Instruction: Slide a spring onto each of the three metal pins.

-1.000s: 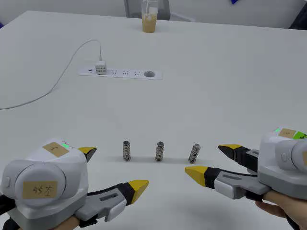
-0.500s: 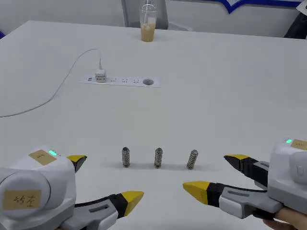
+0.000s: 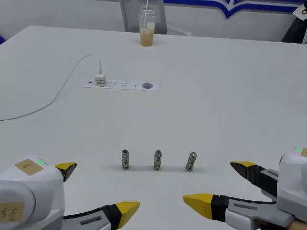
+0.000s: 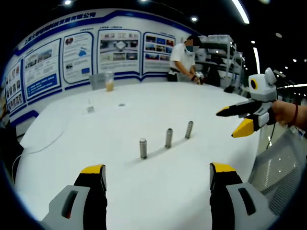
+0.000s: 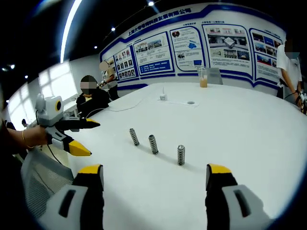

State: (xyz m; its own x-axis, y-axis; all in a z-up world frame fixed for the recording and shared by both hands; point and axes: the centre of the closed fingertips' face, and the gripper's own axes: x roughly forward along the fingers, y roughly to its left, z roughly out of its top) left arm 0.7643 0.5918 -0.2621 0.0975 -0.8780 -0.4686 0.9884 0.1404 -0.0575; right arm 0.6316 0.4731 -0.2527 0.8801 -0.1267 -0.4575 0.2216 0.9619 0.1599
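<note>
The three pins (image 3: pixel 158 153) are standing in a row near my edge of the table (image 3: pixel 216 96), each seemingly wearing its spring (image 3: pixel 125 161) (the rightmost leaning a little), so I am holding my left gripper (image 3: pixel 98 188) and right gripper (image 3: pixel 217 182) on either side, jaws spread, gripping nothing, well clear.

a broad white tabletop (image 3: pixel 230 96) spans the frame. at upper left lies a white power strip (image 3: pixel 120 85) with a white cable (image 3: pixel 56 93); at top centre a clear plastic cup of tan drink (image 3: pixel 147 28) stands before a grey chair (image 3: pixel 130 14). blue-and-white wall panels (image 5: pixel 192 40) sit under ceiling strip lights (image 4: pixel 240 10).
</note>
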